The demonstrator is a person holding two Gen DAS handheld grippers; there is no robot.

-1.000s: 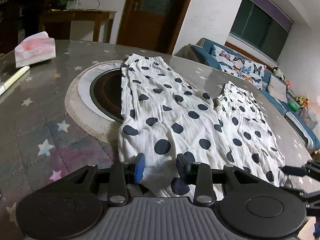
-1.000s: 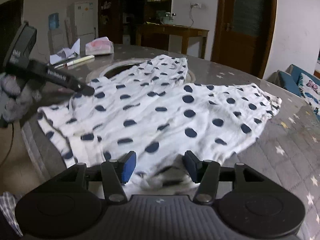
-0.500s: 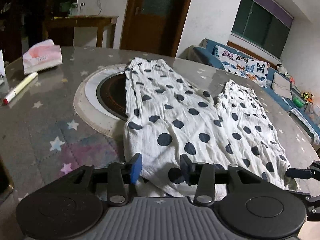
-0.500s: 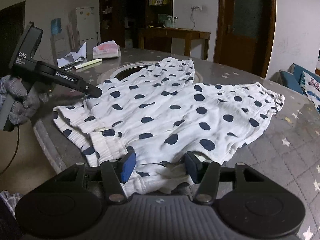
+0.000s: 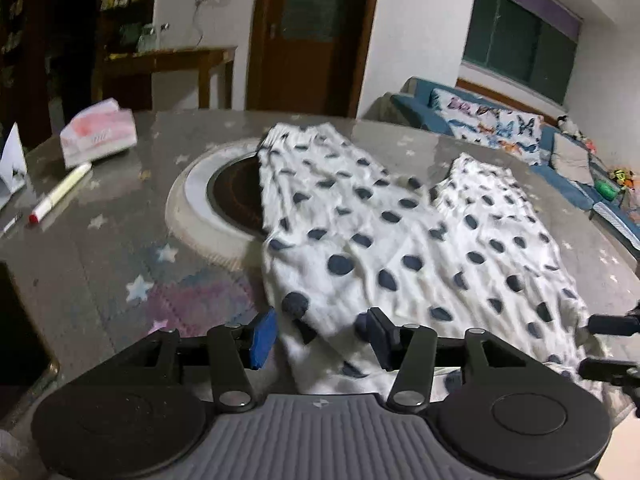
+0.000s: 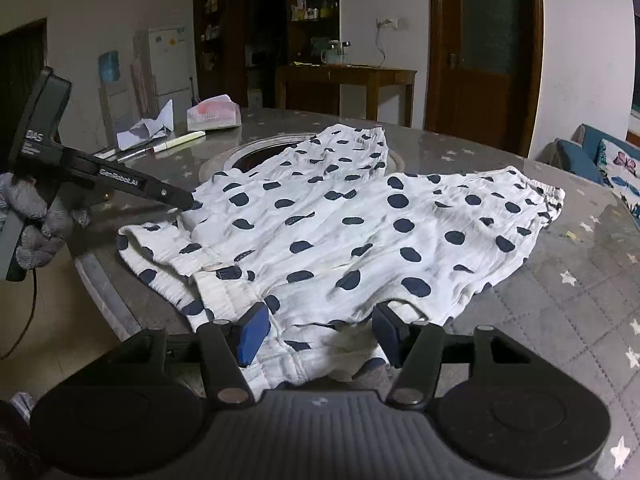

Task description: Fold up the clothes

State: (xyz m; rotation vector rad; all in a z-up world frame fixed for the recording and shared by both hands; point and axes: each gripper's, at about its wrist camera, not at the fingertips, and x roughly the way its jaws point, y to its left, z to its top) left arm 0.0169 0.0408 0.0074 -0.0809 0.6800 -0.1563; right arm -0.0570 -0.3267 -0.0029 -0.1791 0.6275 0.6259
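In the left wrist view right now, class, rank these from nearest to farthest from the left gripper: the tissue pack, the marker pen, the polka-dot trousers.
1. polka-dot trousers: cloth lies between the opening jaws of the left gripper.
2. marker pen: left, mid-table.
3. tissue pack: far left, behind the pen.

Home living room, sofa (image 5: 500, 128), fridge (image 6: 168, 64)

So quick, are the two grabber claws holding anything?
Left gripper: opening, pads off the white dark-dotted cotton trousers between them.
Right gripper: opening, trousers between, not pinched.
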